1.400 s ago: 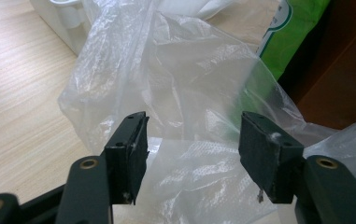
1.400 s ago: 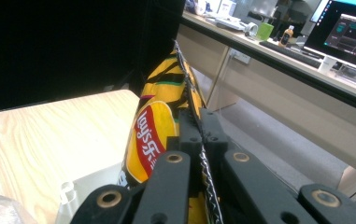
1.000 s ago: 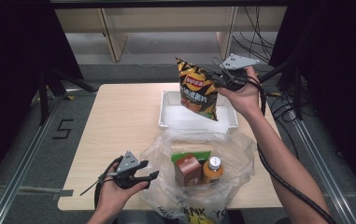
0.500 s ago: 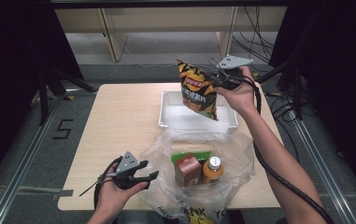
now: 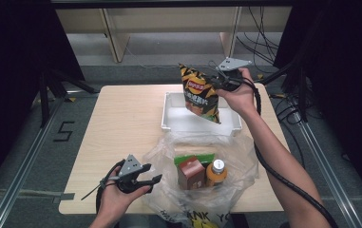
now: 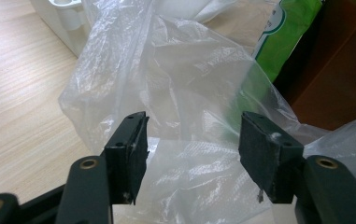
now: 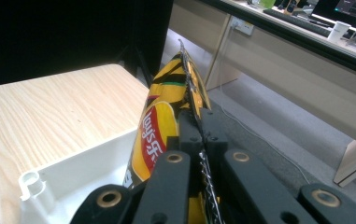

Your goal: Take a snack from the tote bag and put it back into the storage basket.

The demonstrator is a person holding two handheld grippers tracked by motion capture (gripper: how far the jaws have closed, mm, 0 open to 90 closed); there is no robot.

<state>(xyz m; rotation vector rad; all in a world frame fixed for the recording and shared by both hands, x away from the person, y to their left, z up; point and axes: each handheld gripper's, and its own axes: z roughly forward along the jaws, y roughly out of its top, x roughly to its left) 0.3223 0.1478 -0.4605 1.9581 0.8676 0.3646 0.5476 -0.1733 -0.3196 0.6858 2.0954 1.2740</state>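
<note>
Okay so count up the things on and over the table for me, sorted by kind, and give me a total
Snack bags: 2, the yellow and black crisp bag held by the right gripper, and a green packet
Cartons: 1, brown carton
Bottles: 1, orange bottle with white cap
Containers: 1, white plastic tray
Plastic bags: 1, clear plastic bag
Total: 6

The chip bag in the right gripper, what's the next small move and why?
Probably lower it a little further, then open the jaws. The right gripper pinches the chip bag by its side seam, hanging over the white bin, its bottom corner about at the rim.
</note>
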